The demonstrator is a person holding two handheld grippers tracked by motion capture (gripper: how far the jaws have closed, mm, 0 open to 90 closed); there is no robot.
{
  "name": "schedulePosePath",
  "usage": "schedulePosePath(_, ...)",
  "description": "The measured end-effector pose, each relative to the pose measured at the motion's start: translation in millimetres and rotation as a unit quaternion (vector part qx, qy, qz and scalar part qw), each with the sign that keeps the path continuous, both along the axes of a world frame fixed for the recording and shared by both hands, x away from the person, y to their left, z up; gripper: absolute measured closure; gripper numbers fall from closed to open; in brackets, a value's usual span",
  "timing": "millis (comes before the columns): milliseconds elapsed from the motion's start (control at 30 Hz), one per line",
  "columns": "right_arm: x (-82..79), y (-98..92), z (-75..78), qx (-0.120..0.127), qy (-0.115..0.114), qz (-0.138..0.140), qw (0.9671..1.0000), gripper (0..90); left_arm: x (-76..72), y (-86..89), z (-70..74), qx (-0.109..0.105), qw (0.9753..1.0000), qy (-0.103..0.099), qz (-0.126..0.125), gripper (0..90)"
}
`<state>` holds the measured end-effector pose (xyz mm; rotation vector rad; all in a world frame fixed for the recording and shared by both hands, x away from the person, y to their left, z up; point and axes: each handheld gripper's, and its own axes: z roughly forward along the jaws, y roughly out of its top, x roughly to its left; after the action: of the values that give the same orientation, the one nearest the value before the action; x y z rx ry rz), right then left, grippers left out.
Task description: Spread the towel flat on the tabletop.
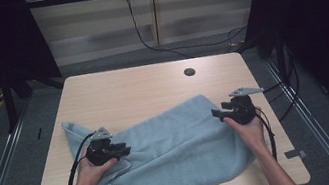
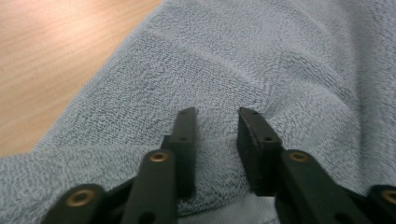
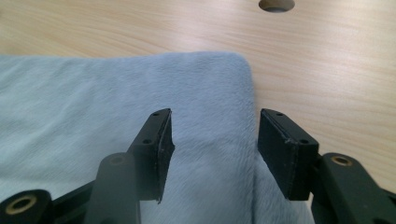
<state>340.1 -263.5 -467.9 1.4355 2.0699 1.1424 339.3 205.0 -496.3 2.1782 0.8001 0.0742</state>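
- towel (image 1: 171, 147): a light blue terry cloth lying rumpled across the near half of the wooden surface (image 1: 150, 82), partly folded over itself at the left.
- step in hand, as i judge it: taking hold of the cloth at two points, probably to fold or spread it.
- left gripper (image 1: 120, 151) rests on the doubled left part, jaws parted with a ridge of pile between them, not yet pinched.
- right gripper (image 1: 217, 112) has its jaws apart astride the far right corner.
- next: close both on fabric, catching every layer.
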Motion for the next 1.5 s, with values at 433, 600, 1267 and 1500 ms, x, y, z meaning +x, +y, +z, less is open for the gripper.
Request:
schedulePosePath(433,0.8,38.8,8.6,0.017,-0.048,0.043,0.9978,84.5,-11.1,8.7,-1.5,-0.016,0.9999,0.005,-0.002,75.1)
schedulePosePath(600,-36.2,82.3,19.0,0.013,-0.06,0.136,0.9888,83.6,-11.9,8.4,-1.1,-0.017,0.9998,0.006,0.003,73.8)
schedulePosePath(1267,-62.8,86.7,38.5,0.02,-0.049,0.16,0.9858,56.9,-7.9,12.3,-3.2,-0.019,0.9996,0.014,0.013,70.7)
schedulePosePath(1500,-22.0,72.9,42.9,0.016,-0.012,0.154,0.9878,46.4,-7.5,12.3,-4.4,-0.021,0.9996,0.013,0.012,70.2)
